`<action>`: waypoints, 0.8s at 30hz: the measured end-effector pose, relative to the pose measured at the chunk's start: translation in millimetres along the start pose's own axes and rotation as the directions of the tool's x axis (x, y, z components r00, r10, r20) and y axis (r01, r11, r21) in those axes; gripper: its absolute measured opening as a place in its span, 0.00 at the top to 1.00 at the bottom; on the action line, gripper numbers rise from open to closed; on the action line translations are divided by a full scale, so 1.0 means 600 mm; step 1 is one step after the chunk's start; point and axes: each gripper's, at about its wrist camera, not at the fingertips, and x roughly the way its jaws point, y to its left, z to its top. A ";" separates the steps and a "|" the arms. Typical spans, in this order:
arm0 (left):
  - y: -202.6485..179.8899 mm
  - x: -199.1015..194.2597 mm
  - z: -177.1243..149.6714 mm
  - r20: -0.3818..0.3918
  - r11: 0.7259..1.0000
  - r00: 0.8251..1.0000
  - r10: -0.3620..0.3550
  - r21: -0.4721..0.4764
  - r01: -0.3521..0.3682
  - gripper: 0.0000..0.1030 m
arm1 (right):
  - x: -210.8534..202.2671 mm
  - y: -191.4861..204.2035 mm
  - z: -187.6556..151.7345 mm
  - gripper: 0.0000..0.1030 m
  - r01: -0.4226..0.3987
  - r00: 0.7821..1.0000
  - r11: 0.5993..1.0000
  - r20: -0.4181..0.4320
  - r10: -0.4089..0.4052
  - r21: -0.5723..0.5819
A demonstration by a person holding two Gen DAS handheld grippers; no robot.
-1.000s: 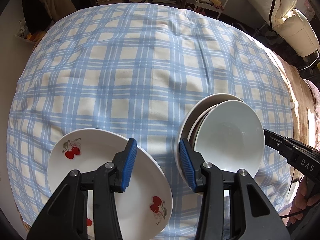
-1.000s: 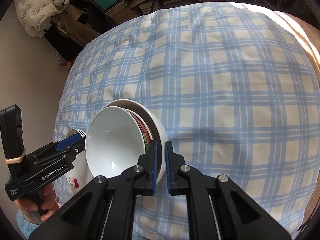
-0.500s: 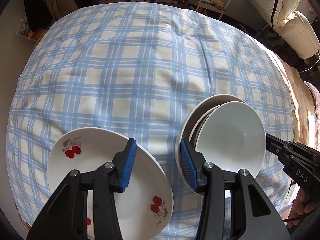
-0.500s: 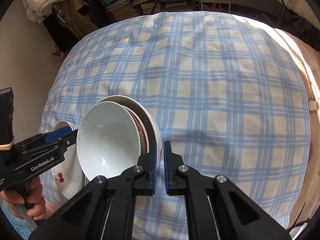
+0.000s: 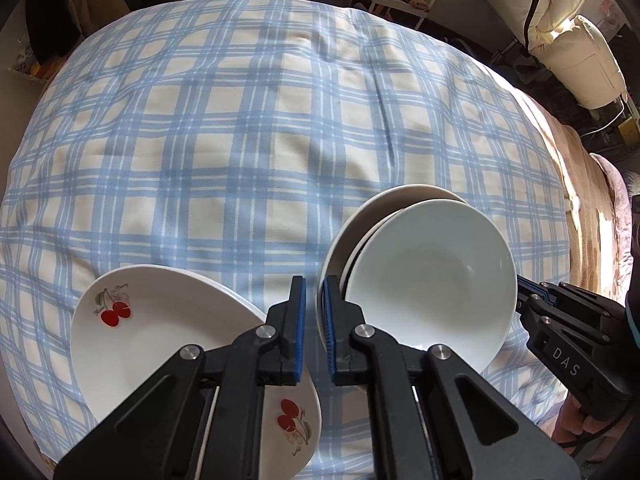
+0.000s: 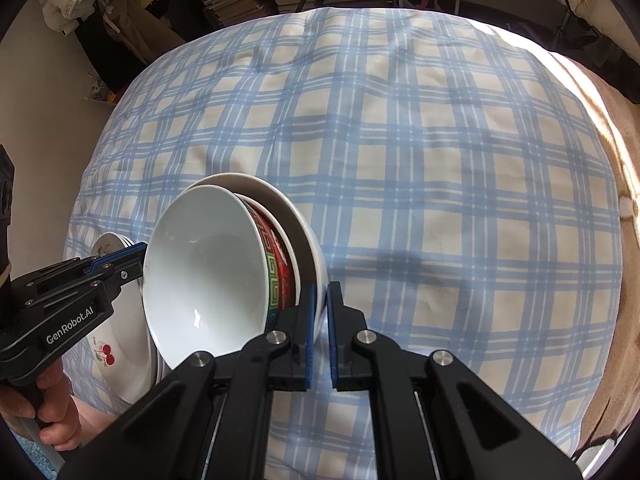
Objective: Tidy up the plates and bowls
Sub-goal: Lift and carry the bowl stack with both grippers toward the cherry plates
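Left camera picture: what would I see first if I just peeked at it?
Probably the stack of bowls tipped up on its edge at the right, with a big white bowl in front. The right gripper pinches the rim of the outermost dish, and the right camera shows a red patterned bowl tucked inside. Next, the cherry plate at the lower left, and the blue checked cloth under everything.

Bright sunlight from right, soft shadows, fisheye-warped edges.
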 end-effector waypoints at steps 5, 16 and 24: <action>0.009 0.002 -0.003 0.010 0.998 0.998 -0.056 -0.020 0.056 0.95 | 0.002 -0.005 0.002 0.92 -0.014 1.000 0.999 -0.006 0.014 0.036; -0.011 0.016 -0.002 0.003 1.000 1.000 0.014 -0.015 -0.014 0.97 | 0.004 -0.005 0.002 0.91 -0.009 1.000 0.996 -0.022 0.011 0.088; 0.014 0.019 -0.002 0.000 0.995 0.998 -0.070 -0.073 0.069 0.96 | 0.007 -0.004 0.002 0.91 0.016 1.000 0.994 -0.017 -0.014 0.111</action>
